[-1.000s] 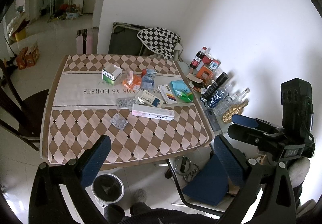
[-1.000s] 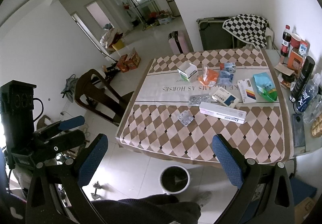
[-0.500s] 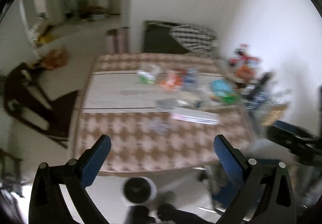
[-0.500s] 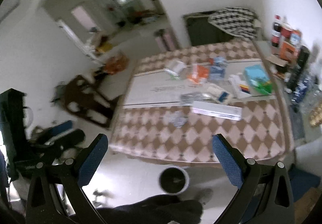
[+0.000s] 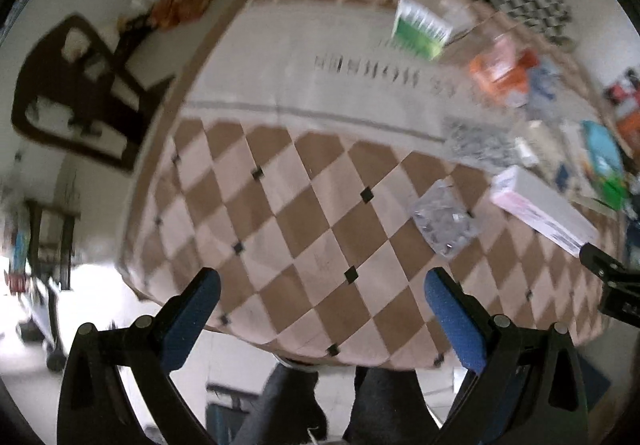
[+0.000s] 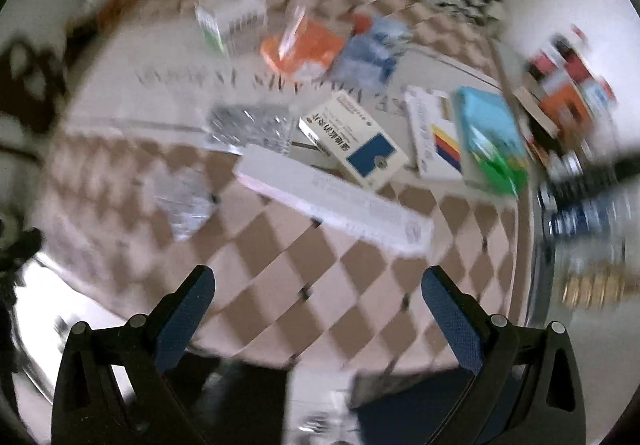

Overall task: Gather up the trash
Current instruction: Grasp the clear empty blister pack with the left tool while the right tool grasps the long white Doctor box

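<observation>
Nothing appears collected yet: both grippers are spread wide with nothing between their blue pads, and all the litter lies on the surface (image 5: 304,213), which is covered by a brown-and-cream checked cloth.

In the left wrist view the left gripper (image 5: 320,309) sits at the bottom of the frame over the near edge of the surface. The closest item is a clear blister pack (image 5: 444,219) at centre right, with a long white box (image 5: 544,211) just beside it further right. A green-and-white box (image 5: 420,27) sits at upper centre.

In the right wrist view the right gripper (image 6: 318,305) is low in the frame, and the long white box (image 6: 332,201) lies just above it at centre. Beyond are a white-and-blue medicine box (image 6: 354,141), a foil blister sheet (image 6: 248,129), an orange packet (image 6: 304,45) and a teal-and-green packet (image 6: 490,141) at right.

By my judgement the whole task remains, roughly 8 or more pieces.

Both views are motion-blurred, so labels are unreadable. No bin shows in either frame, and the bottles at the right edge are smeared beyond telling apart.
</observation>
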Available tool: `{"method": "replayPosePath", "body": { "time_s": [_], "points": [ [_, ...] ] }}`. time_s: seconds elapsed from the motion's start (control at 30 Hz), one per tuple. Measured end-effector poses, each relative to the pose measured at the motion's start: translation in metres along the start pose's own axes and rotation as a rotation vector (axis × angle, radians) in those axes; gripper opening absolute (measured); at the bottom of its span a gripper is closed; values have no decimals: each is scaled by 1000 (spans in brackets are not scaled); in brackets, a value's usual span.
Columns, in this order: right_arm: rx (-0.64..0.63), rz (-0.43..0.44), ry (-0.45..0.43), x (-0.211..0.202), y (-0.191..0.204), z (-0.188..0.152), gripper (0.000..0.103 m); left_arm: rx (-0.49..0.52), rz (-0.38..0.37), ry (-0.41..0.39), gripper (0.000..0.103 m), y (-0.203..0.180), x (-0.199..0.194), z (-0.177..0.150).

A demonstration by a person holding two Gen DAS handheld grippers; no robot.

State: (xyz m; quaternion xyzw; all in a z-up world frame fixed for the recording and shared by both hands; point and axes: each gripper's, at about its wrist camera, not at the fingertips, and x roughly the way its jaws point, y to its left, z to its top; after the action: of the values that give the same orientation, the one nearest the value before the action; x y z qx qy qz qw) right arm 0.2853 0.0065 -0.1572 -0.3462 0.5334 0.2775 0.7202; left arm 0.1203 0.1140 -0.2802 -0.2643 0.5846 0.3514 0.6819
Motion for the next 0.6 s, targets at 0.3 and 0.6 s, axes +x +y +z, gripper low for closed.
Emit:
{"method": "replayPosePath", "body": {
  "time_s": [0.3, 0.6],
  "points": [
    [-342, -2, 219, 125, 10, 50, 70, -207, -30, 230, 103, -22, 81, 6],
    [20, 198, 296, 129, -42, 33, 44, 339, -77, 138, 103, -96, 74, 30]
  ]
}}
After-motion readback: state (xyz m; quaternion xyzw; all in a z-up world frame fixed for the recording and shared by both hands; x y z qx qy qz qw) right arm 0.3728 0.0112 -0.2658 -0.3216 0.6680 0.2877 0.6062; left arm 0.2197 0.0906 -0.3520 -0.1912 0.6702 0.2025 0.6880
